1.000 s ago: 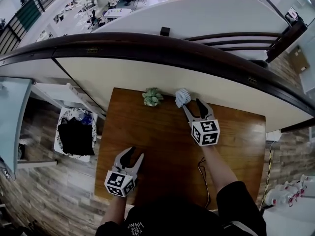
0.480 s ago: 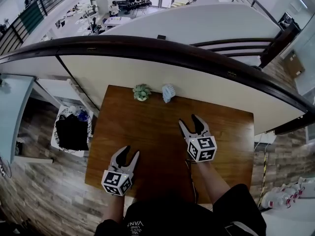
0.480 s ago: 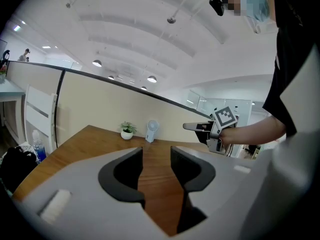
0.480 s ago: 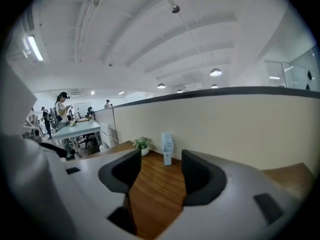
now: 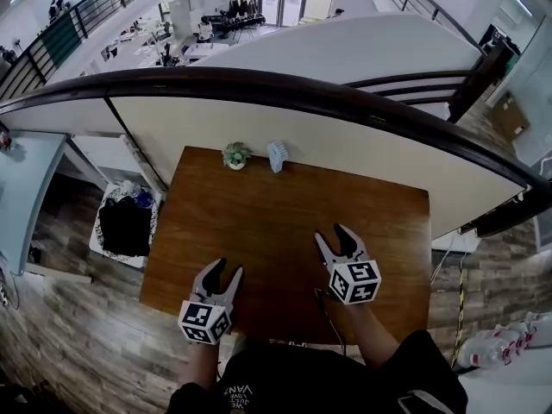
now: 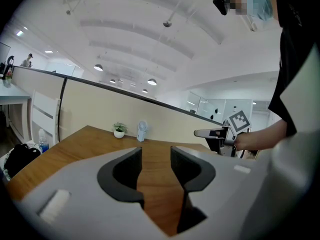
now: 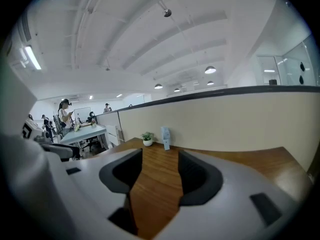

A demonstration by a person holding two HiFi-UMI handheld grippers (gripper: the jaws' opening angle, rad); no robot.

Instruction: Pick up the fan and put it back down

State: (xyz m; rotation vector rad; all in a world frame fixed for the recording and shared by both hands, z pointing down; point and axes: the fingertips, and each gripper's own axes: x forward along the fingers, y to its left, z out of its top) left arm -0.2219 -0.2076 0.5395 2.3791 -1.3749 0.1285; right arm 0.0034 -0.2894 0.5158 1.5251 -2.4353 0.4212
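Note:
The small white fan (image 5: 276, 155) stands upright at the far edge of the brown wooden table (image 5: 259, 231), against the cream wall; it also shows as a small fan (image 6: 142, 131) in the left gripper view and as a fan (image 7: 165, 137) in the right gripper view. My right gripper (image 5: 337, 241) is open over the table's near right part, well back from the fan, nothing between its jaws. My left gripper (image 5: 222, 272) is open near the front left edge, also empty. The left gripper view shows the right gripper (image 6: 215, 133) from the side.
A small potted plant (image 5: 235, 155) sits just left of the fan. A dark cable (image 5: 326, 310) runs off the table's front edge. A bin with a black bag (image 5: 126, 225) stands on the floor left of the table. A dark curved rail (image 5: 285, 89) tops the wall behind.
My right gripper let go of the fan and drew back toward me, from the far edge to the near part of the table. The fan stays standing. The left gripper barely moved.

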